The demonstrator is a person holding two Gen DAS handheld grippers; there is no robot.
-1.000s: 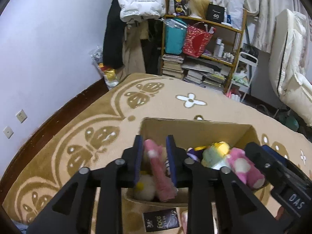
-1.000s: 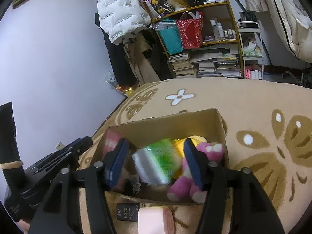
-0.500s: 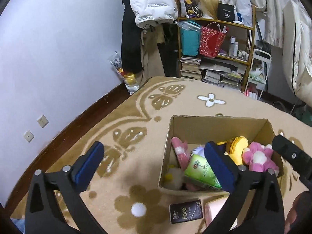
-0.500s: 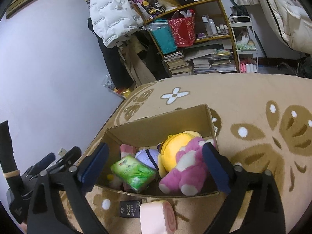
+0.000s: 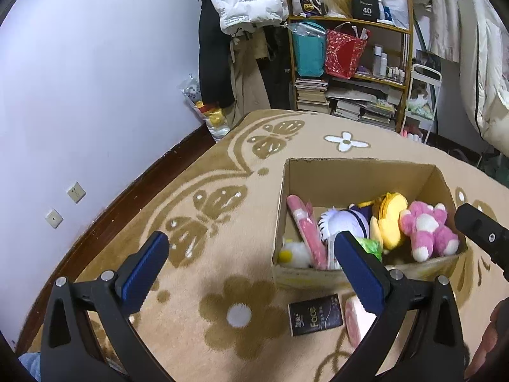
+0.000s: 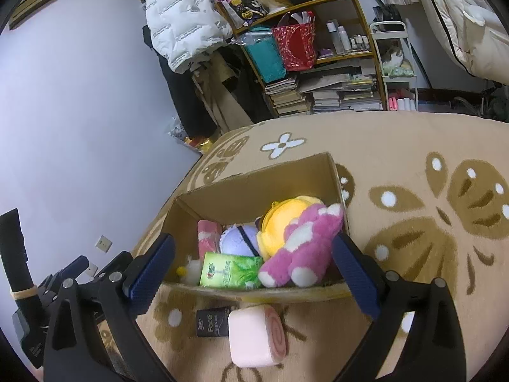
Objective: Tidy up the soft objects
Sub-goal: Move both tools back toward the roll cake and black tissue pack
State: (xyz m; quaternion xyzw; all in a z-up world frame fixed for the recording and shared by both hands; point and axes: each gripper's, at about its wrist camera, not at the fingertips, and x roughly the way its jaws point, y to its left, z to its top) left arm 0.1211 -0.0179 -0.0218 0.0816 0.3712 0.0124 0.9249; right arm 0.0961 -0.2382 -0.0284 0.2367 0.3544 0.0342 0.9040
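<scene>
A cardboard box [image 5: 359,172] [image 6: 251,187] on the rug holds a pink plush [image 5: 426,226] [image 6: 299,251], a yellow plush [image 5: 389,219] [image 6: 280,219], a purple-white plush [image 5: 343,219] [image 6: 237,238], a pink roll [image 5: 305,232], a white duck [image 5: 294,253] and a green tissue pack [image 6: 230,270]. A pink swirl-roll cushion [image 6: 256,337] [image 5: 353,318] and a black "Face" pack [image 5: 315,318] [image 6: 211,321] lie on the rug in front of the box. My left gripper [image 5: 251,273] is open and empty above the rug left of the box. My right gripper [image 6: 254,273] is open and empty over the box's near wall.
A patterned beige rug [image 5: 197,210] covers the floor. A shelf [image 5: 350,63] with books, bags and bottles stands at the back beside hanging coats [image 5: 241,31]. A white wall [image 5: 79,95] is on the left. Bedding [image 5: 483,79] is at the right.
Both grippers opened wide and let go: the left released the pink roll, the right the green tissue pack, both now in the box. Both grippers pulled up and back.
</scene>
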